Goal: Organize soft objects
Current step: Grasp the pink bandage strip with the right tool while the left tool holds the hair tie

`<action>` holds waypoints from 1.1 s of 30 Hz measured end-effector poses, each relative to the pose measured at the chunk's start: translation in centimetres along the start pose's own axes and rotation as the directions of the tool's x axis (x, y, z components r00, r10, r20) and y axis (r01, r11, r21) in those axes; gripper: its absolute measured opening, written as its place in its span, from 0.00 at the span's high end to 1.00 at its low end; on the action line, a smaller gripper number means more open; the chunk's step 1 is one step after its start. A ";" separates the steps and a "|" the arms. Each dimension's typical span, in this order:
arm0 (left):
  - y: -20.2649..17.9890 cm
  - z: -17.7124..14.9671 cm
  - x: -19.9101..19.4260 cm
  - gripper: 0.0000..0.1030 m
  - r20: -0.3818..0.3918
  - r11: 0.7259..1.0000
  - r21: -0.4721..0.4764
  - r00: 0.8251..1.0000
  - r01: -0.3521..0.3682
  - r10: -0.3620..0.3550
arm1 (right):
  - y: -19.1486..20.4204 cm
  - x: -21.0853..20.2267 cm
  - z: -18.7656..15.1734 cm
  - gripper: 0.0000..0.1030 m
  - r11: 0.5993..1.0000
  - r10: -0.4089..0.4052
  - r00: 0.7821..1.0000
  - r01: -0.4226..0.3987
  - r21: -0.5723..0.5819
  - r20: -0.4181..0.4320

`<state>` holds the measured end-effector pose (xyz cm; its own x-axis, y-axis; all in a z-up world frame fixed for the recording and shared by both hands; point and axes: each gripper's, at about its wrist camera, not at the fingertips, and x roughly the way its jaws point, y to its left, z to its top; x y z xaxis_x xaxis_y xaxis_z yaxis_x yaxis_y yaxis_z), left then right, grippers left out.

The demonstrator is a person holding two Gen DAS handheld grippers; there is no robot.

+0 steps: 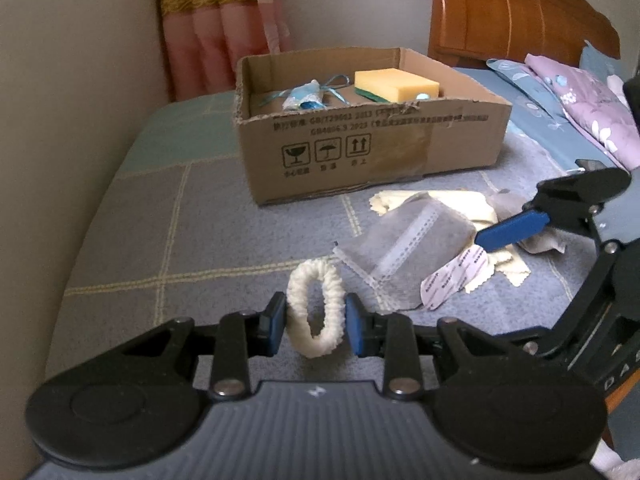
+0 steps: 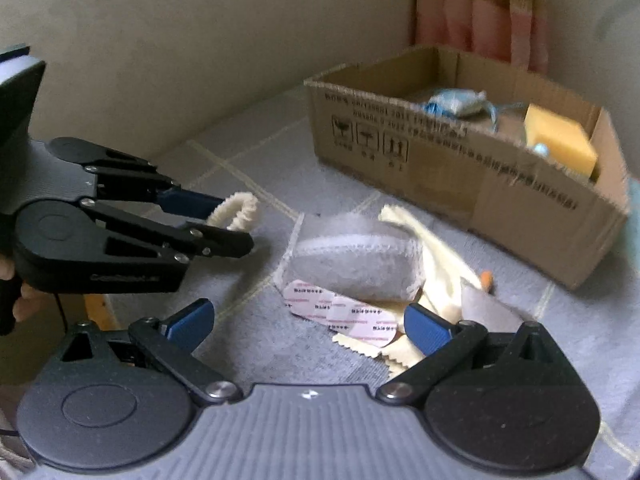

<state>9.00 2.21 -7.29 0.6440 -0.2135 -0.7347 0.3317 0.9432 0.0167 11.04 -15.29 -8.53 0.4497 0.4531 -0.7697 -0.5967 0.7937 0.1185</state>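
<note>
A cream knitted hair tie (image 1: 316, 312) stands squeezed between the blue pads of my left gripper (image 1: 316, 322), just above the grey checked bed cover. In the right wrist view the same hair tie (image 2: 236, 210) sticks out of the left gripper (image 2: 236, 224). My right gripper (image 2: 308, 326) is open over a heap of soft things: a grey padded pouch (image 2: 352, 268), pink printed plasters (image 2: 340, 314) and a pale yellow cloth (image 2: 436, 256). Behind stands an open cardboard box (image 1: 360, 148) holding a yellow sponge (image 1: 396, 84) and a blue packet (image 1: 302, 96).
The bed cover (image 1: 160, 220) meets a beige wall on the left. A wooden headboard (image 1: 512, 12) and a folded floral quilt (image 1: 580, 100) lie at the back right. A pink curtain (image 1: 216, 24) hangs behind the box. A hand (image 2: 16, 296) holds the left gripper's handle.
</note>
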 end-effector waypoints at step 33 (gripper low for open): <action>0.6 -0.3 0.1 0.70 -0.003 1.000 -0.015 1.000 -0.002 0.002 | 1.5 -2.3 -1.6 0.28 0.991 0.130 0.991 -0.129 -0.029 0.025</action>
<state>9.06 2.84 -7.54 0.6427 -0.2104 -0.7367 0.3199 0.9474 0.0085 8.06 -15.74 -7.59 0.3851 0.5623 -0.7318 -0.6688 0.7164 0.1986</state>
